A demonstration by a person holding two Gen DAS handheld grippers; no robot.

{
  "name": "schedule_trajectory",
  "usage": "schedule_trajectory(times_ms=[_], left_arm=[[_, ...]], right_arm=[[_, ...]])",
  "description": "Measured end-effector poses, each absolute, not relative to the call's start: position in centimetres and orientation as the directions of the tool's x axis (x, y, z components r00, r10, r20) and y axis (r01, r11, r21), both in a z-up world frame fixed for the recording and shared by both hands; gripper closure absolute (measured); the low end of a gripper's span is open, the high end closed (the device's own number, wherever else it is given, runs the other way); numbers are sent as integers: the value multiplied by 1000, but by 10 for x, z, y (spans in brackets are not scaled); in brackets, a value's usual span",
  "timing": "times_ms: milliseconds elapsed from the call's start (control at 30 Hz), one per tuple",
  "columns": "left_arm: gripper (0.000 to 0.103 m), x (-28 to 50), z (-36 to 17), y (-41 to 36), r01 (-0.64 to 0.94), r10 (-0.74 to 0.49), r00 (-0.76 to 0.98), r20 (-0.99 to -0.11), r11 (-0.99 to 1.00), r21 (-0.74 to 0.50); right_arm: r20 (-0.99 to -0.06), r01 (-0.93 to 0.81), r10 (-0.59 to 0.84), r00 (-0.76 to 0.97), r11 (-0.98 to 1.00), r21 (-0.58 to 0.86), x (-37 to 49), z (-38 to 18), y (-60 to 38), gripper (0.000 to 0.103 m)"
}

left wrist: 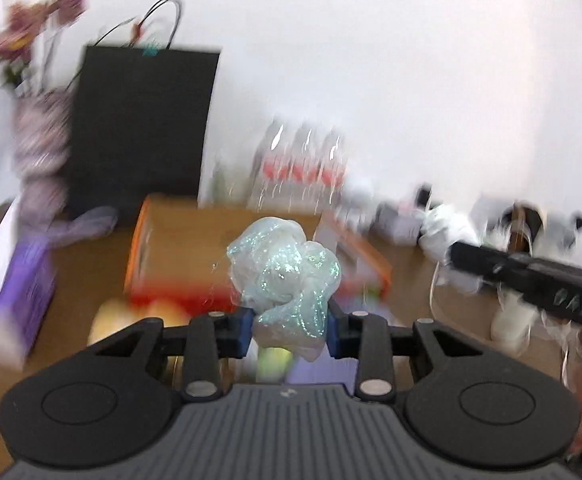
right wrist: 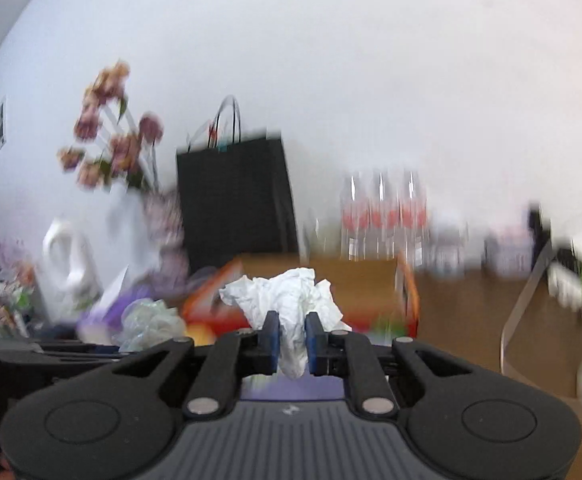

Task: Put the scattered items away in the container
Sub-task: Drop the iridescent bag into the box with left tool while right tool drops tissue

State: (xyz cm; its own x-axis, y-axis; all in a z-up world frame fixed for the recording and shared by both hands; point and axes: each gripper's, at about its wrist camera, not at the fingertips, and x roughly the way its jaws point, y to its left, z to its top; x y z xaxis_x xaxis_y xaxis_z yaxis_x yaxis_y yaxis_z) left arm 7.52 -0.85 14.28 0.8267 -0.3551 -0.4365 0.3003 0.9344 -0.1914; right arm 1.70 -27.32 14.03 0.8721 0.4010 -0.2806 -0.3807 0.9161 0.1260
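My left gripper (left wrist: 289, 330) is shut on a crumpled wad of glittery clear plastic wrap (left wrist: 287, 270), held up above the table. My right gripper (right wrist: 292, 338) is shut on a crumpled white tissue (right wrist: 287, 292), also lifted. Behind both stands an open cardboard box with orange flaps (left wrist: 179, 248) (right wrist: 355, 276). In the right wrist view the glittery wad (right wrist: 151, 318) and the left gripper's body show at the lower left. In the left wrist view the right gripper's black body (left wrist: 531, 280) reaches in from the right. Both views are blurred by motion.
A black paper bag (left wrist: 143, 128) (right wrist: 235, 196) stands at the wall behind the box, with a vase of pink flowers (left wrist: 39, 140) (right wrist: 111, 140) to its left. Clear bottles with red labels (left wrist: 303, 168) (right wrist: 383, 216) line the wall. A purple box (left wrist: 11, 292) sits left. Fruit-like items (left wrist: 131, 316) lie before the box.
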Motion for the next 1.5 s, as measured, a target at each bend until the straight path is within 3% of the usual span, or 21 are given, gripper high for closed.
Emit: schedule_trajectory(times_ms=[67, 133, 267, 367, 433, 600, 667, 700, 767, 800, 867, 1067, 1167, 1200, 1233, 1300, 1400, 1500], left_arm=[[67, 125, 160, -18, 284, -338, 813, -474, 941, -183], [66, 175, 168, -28, 268, -317, 787, -529, 948, -169], [64, 266, 157, -37, 209, -312, 682, -662, 950, -232], [62, 319, 122, -55, 158, -242, 601, -761, 970, -184], [63, 350, 93, -59, 110, -257, 518, -815, 966, -235], [55, 381, 61, -68, 86, -242, 500, -832, 969, -230], [50, 388, 55, -62, 67, -237, 481, -844, 970, -234], [47, 389, 55, -57, 62, -244, 478, -844, 968, -244], [31, 389, 60, -46, 52, -249, 498, -831, 965, -258], [15, 389, 63, -41, 50, -248, 501, -829, 965, -259], [12, 385, 69, -33, 59, -255, 491, -833, 964, -260], [7, 341, 120, -16, 30, -213, 532, -819, 972, -234], [0, 290, 148, -10, 25, -125, 670, -731, 989, -146], [0, 269, 154, -10, 38, -113, 725, -679, 992, -124], [0, 250, 157, -10, 57, -109, 769, -630, 993, -102], [0, 224, 158, -16, 62, -77, 828, -556, 997, -47], [0, 185, 157, -22, 57, -44, 897, -439, 998, 16], [0, 155, 152, -22, 63, -52, 922, -383, 998, 16]], right_arm=[[-289, -363, 377, 880, 926, 101, 66, 163, -266, 90], [-365, -346, 357, 860, 933, 98, 119, 175, -259, 90], [-576, -315, 310, 756, 944, 96, 228, 175, -244, 90], [-749, -317, 301, 590, 940, 128, 305, 153, -228, 89], [-842, -303, 234, 486, 949, 88, 345, 128, -212, 89], [-901, -306, 83, 426, 950, -57, 392, 86, -193, 88], [-908, -309, 57, 415, 948, -82, 403, 73, -189, 85], [-910, -300, 43, 411, 950, -91, 408, 70, -189, 78], [-913, -284, 46, 406, 956, -79, 414, 71, -192, 60], [-910, -272, 56, 410, 960, -64, 415, 75, -196, 44], [-905, -230, 74, 420, 973, -28, 415, 84, -207, 28], [-902, -200, 149, 404, 977, 72, 389, 119, -222, 27], [-861, -239, 187, 472, 968, 79, 345, 147, -223, 27], [-826, -252, 204, 525, 965, 79, 326, 155, -225, 24], [-772, -266, 229, 593, 961, 80, 303, 162, -227, 14], [-631, -297, 290, 719, 950, 98, 262, 165, -232, 4], [-537, -294, 308, 786, 949, 115, 226, 162, -231, 4], [-479, -294, 316, 819, 948, 123, 196, 162, -230, 5]])
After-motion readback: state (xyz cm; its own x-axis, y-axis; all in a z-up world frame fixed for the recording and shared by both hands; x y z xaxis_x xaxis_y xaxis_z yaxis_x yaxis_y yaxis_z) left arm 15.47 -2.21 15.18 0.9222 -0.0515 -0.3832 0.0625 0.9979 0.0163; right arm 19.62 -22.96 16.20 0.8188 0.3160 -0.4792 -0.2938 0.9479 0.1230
